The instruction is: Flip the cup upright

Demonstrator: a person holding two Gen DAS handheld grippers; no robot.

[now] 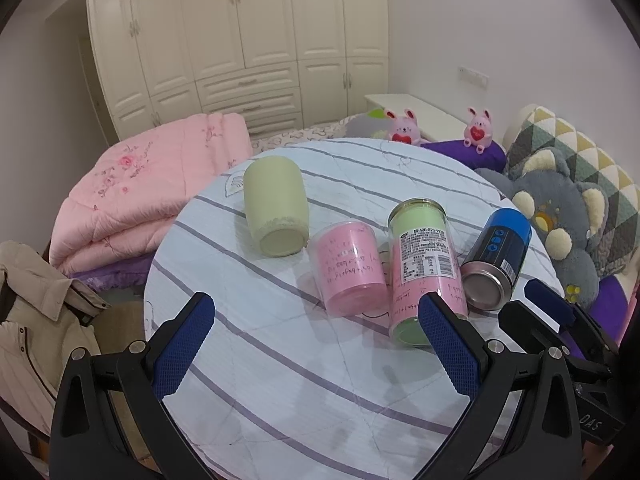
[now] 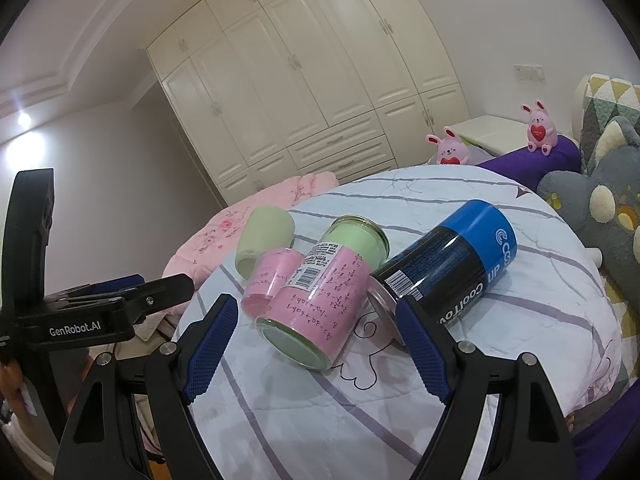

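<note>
Blue-padded fingers of the left gripper stand wide apart over the near part of the round table with its striped white cloth, nothing between them. The right gripper is spread just as wide and empty, its right finger overlapping the near end of the blue-and-black metal can in that view; whether they touch, I cannot tell. In the left wrist view the right gripper's black frame shows at 4 o'clock.

Four cylinders lie on their sides in a row across the cloth. Nearest, at the centre of the right wrist view, is the tall clear glass jar with pink and green paper inside, its base toward the cameras. At its 3 o'clock lies the can, silver base nearest. At its 9 o'clock is the short clear cup lined with pink paper, touching or just beside the jar. Farther off, at 10 o'clock from that cup, lies the pale green matte cup, base toward the camera, tipped over and not upright.

Beyond the table, a folded pink floral quilt sits at 9 o'clock, two pink plush rabbits at 12 to 1 o'clock, a grey plush bear at 3 o'clock, and a cream panelled wardrobe stands farthest
</note>
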